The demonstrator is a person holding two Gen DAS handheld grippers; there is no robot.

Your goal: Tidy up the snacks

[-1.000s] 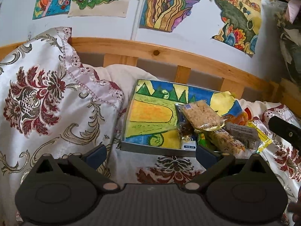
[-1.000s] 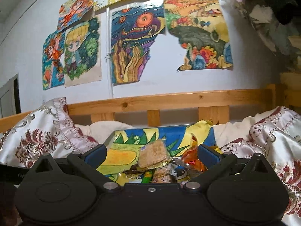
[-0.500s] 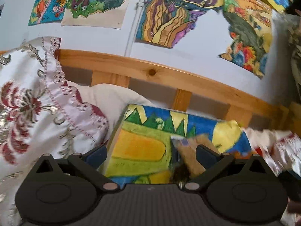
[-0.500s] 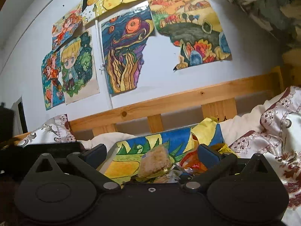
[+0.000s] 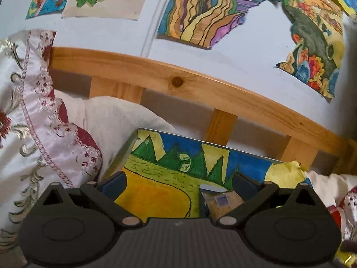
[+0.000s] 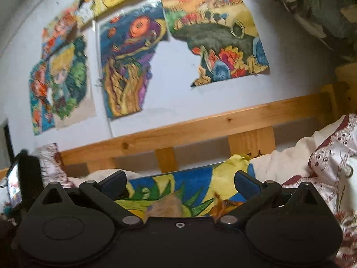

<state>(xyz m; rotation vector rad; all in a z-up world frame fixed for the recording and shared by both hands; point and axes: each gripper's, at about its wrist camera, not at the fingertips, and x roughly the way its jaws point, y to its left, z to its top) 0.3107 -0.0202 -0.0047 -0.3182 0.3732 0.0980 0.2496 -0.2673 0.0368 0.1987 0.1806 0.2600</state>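
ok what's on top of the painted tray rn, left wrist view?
One clear snack packet shows on the painted tray, near the left gripper's right finger, jaws open. The gripper body covers the tray's near part, so other snacks can't be confirmed.

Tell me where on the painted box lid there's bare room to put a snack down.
The left side of the painted box lid is bare: the orange patch between the floral pillow and the rice-cracker packet. The right side is crowded with snack packets.

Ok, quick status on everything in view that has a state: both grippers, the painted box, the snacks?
left gripper: open, empty, over the box
right gripper: open, empty
painted box: lying flat on the bed, snacks on top
tan snack packet: on the box, not gripped
orange wrapper: beside the packet, loose
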